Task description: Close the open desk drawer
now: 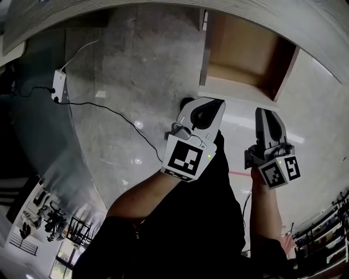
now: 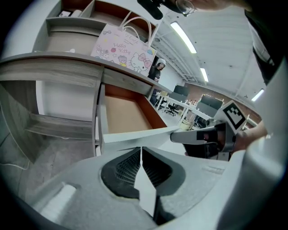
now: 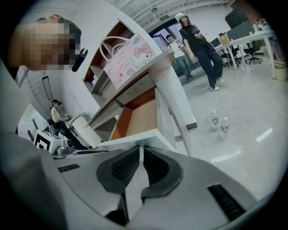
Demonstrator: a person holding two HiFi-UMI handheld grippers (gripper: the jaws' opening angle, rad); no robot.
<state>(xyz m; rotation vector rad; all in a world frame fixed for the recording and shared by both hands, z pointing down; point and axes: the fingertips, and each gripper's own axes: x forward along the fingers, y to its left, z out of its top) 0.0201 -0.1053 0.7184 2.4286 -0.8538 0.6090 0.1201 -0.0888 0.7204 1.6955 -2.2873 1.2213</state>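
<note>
Left gripper (image 1: 209, 103) and right gripper (image 1: 268, 113): jaws pinched together, holding nothing. The open drawer (image 1: 234, 91) projects from the desk (image 1: 109, 16) at twelve o'clock, front panel just beyond both tips. Recommended: press both tips squarely, evenly, avoiding skew.

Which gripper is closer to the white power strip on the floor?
Left. The left gripper is to the right of the power strip; the right gripper is farther right, beyond it.
</note>
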